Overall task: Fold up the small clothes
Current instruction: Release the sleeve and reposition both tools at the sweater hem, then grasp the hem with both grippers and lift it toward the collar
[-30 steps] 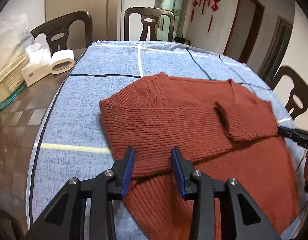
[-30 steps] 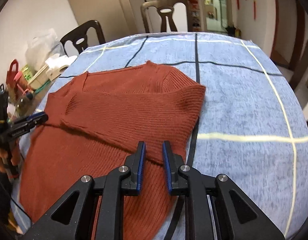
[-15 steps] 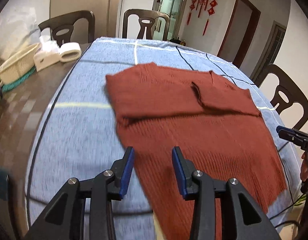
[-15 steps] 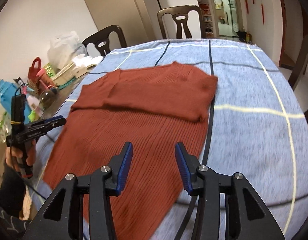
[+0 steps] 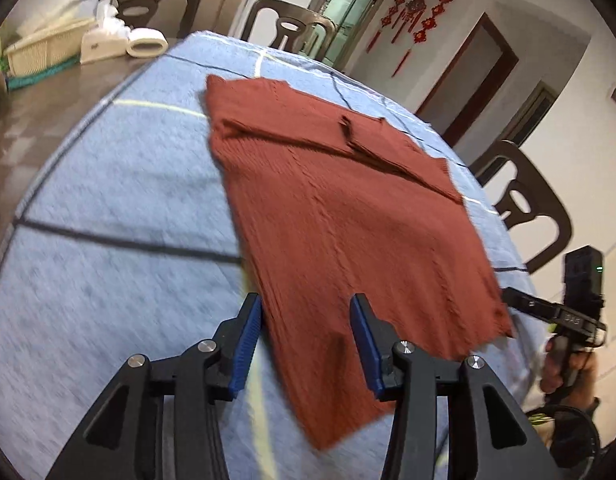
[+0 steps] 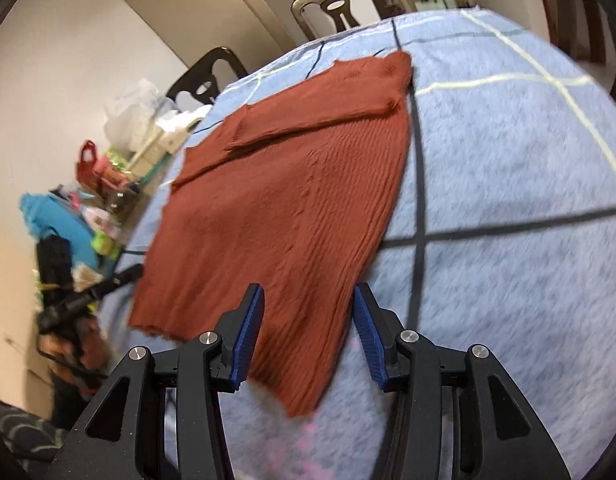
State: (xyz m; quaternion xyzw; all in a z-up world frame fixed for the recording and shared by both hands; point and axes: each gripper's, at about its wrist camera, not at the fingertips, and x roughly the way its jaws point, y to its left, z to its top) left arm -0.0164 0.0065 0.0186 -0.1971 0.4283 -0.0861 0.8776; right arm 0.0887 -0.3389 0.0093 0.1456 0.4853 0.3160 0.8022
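A rust-red ribbed sweater (image 5: 340, 208) lies flat on the blue checked tablecloth (image 5: 107, 208), both sleeves folded across its upper part. It also shows in the right wrist view (image 6: 283, 200). My left gripper (image 5: 305, 340) is open and empty over the sweater's near left hem corner. My right gripper (image 6: 308, 332) is open and empty over the near right hem corner. The right gripper also appears at the right edge of the left wrist view (image 5: 548, 312). The left gripper appears at the left edge of the right wrist view (image 6: 87, 292).
A basket (image 5: 43, 46), a tissue box (image 5: 101, 42) and a paper roll (image 5: 147, 42) stand on the bare tabletop at the far left. Dark chairs (image 5: 524, 208) surround the table. Bottles and bags (image 6: 107, 172) crowd the table's left side.
Both grippers have drawn back from the folded sleeves toward the sweater's hem. The right gripper opened. The sweater has not moved.
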